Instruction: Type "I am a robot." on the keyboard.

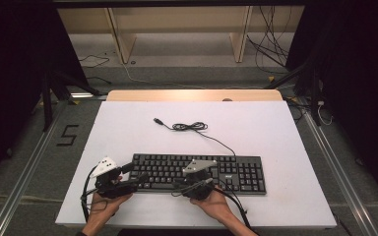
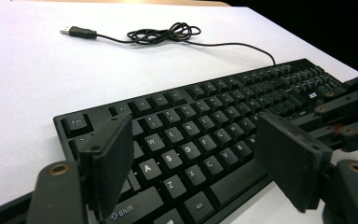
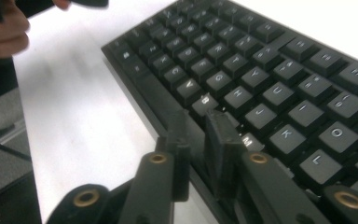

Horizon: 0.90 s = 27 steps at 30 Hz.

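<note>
A black keyboard [image 1: 197, 172] lies near the front of the white table [image 1: 275, 128]. Its thin cable [image 1: 192, 127] runs back to a loose coil and ends in a USB plug [image 1: 157, 120]. My left gripper [image 1: 137, 178] hovers over the keyboard's left end, pointing right. In the left gripper view its jaws stand wide open [image 2: 193, 128] above the letter keys [image 2: 205, 130], with nothing between them. My right gripper [image 1: 178, 187] points left along the keyboard's front edge. In the right gripper view [image 3: 198, 126] its jaws stand a narrow gap apart by the bottom key row [image 3: 261, 79], gripping nothing.
The table's wooden far edge [image 1: 194, 95] borders a grey floor with loose cables [image 1: 270, 49] and a wooden shelf frame [image 1: 177, 29]. A black "5" [image 1: 68, 135] is taped on the floor at left. Metal rails run along both sides of the table.
</note>
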Tool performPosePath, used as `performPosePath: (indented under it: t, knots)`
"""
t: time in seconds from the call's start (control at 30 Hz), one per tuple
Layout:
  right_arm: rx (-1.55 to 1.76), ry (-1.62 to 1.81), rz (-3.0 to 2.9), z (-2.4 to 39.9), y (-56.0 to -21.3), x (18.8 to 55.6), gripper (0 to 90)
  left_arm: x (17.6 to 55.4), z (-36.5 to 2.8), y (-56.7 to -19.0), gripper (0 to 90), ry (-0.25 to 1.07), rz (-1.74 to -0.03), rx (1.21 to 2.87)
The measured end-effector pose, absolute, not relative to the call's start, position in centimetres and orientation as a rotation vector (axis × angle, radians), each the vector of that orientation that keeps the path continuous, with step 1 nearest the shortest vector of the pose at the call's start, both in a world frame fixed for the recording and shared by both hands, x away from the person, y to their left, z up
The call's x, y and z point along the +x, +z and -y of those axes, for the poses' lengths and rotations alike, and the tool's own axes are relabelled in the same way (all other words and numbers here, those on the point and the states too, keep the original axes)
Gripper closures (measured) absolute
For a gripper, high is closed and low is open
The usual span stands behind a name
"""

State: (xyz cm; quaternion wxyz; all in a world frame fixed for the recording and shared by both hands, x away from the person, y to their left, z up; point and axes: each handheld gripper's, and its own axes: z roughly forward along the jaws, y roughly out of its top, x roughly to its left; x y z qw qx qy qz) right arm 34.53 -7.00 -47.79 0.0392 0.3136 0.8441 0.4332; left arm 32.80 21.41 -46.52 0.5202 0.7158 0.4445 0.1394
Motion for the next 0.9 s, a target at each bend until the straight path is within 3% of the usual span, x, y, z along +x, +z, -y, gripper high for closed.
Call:
performPosePath:
  t: [0.3,0.57,0.9]
  knots:
    - [0.971,1.393,-2.555,7.9,-46.9,34.8,61.1,33.0,-21.3,-46.7,31.0,0.337,-1.073,1.726]
    - [1.039,1.403,-2.499,8.7,-46.3,35.4,43.4,33.4,-21.3,-47.0,40.8,0.333,-1.085,1.749]
    - [1.089,1.394,-2.456,9.5,-45.8,36.1,40.9,34.0,-21.2,-47.5,54.0,0.33,-1.125,1.785]
